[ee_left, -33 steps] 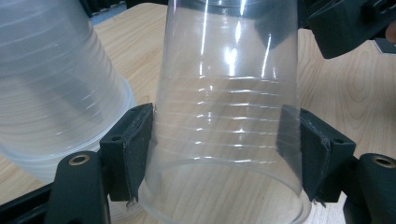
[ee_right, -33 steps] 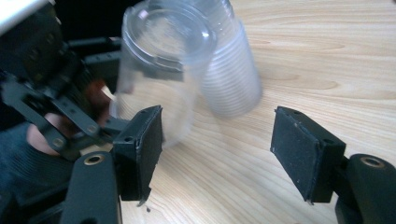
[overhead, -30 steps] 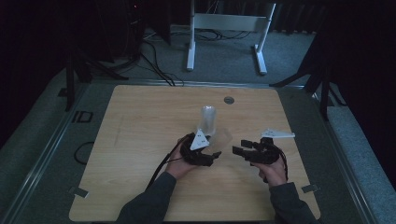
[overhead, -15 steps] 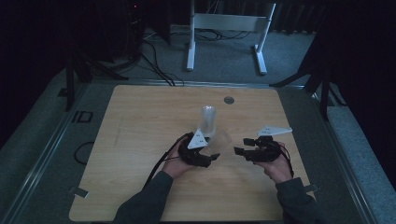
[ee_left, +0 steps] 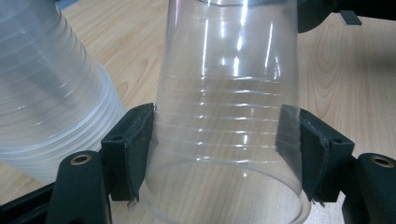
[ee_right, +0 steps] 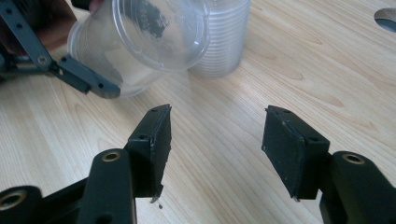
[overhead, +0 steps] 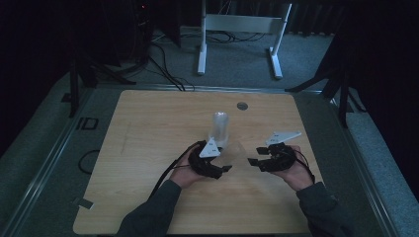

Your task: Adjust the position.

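Left tool (ee_left: 219, 154) grips unmarked cup (ee_left: 224, 107)

The high view is looking dim and murky, the room around the tabletop (overhead: 148, 148) sinking into near black. Both gripper views are showing bright, even light. White glare streaks are running down the clear plastic cup (ee_left: 224, 116), and the cup stack (ee_left: 42, 102) beside it is blurring softly.

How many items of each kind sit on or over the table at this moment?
Handheld grippers: 2, the left gripper and the right gripper
Single clear cup, clamped in the left gripper: 1
Stack of clear cups: 1
Total: 4
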### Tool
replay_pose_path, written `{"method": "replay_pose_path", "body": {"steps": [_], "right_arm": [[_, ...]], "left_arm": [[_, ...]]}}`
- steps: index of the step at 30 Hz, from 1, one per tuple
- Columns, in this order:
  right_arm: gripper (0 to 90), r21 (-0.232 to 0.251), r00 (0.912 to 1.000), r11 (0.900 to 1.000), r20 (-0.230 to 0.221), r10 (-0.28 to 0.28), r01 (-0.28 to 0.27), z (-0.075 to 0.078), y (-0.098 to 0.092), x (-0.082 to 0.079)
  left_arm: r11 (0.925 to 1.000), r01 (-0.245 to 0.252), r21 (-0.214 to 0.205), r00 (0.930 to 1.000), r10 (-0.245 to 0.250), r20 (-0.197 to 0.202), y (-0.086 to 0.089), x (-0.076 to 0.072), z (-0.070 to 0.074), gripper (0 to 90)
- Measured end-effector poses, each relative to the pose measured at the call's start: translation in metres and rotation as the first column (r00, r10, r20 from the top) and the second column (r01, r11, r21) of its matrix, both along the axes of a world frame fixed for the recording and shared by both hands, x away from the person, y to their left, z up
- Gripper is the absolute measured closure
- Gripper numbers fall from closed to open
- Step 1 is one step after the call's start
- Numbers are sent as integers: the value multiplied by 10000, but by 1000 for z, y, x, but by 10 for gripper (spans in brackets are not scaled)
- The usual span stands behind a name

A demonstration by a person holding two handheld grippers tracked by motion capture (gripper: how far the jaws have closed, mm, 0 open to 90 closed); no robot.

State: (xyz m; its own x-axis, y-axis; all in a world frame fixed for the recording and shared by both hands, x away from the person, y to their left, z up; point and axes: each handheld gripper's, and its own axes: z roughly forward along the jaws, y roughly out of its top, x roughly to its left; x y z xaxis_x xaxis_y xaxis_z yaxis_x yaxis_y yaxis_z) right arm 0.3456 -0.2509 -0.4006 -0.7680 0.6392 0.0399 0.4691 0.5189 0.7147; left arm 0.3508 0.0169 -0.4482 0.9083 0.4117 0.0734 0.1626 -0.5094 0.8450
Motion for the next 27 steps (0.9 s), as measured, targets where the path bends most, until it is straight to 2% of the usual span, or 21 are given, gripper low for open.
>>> {"method": "replay_pose_path", "body": {"steps": [7, 13, 14, 15, 16, 20, 22, 24, 26, 27], "right_arm": [[405, -421, 9992, 9985, 137, 367, -361, 1, 6, -2], [413, -1166, 9963, 9901, 282, 818, -780, 6, 12, -3], [413, -1166, 9963, 9901, 282, 818, -780, 6, 12, -3], [415, -1309, 9957, 9879, 289, 878, -833, 7, 13, -3], [416, -1708, 9942, 9806, 314, 1025, -957, 10, 15, -2], [417, -1950, 9935, 9755, 309, 1099, -1019, 12, 16, -2], [420, -2578, 9887, 9567, 278, 1470, -1350, 15, 21, -2], [423, -2872, 9855, 9456, 274, 1676, -1528, 16, 23, -2], [424, -2970, 9845, 9417, 252, 1733, -1582, 16, 24, -2], [425, -3106, 9816, 9346, 215, 1895, -1736, 17, 26, -2]], "left_arm": [[9990, 340, 298, 9994, -336, -127, -1, 1, 4, 293], [9970, 550, 550, 9984, -542, -143, 0, 1, 8, 294], [9970, 550, 550, 9984, -542, -143, 0, 1, 8, 294], [9957, 609, 702, 9981, -599, -159, 0, 1, 8, 294], [9953, 632, 732, 9979, -621, -171, 0, 1, 8, 294], [9929, 743, 926, 9972, -728, -188, 0, 1, 7, 293], [9908, 855, 1046, 9963, -838, -205, 1, 2, 8, 293], [9894, 900, 1135, 9959, -879, -232, 1, 2, 9, 293], [9881, 951, 1210, 9954, -926, -260, 1, 2, 9, 293], [9879, 969, 1209, 9952, -943, -268, 1, 1, 9, 293]]}}
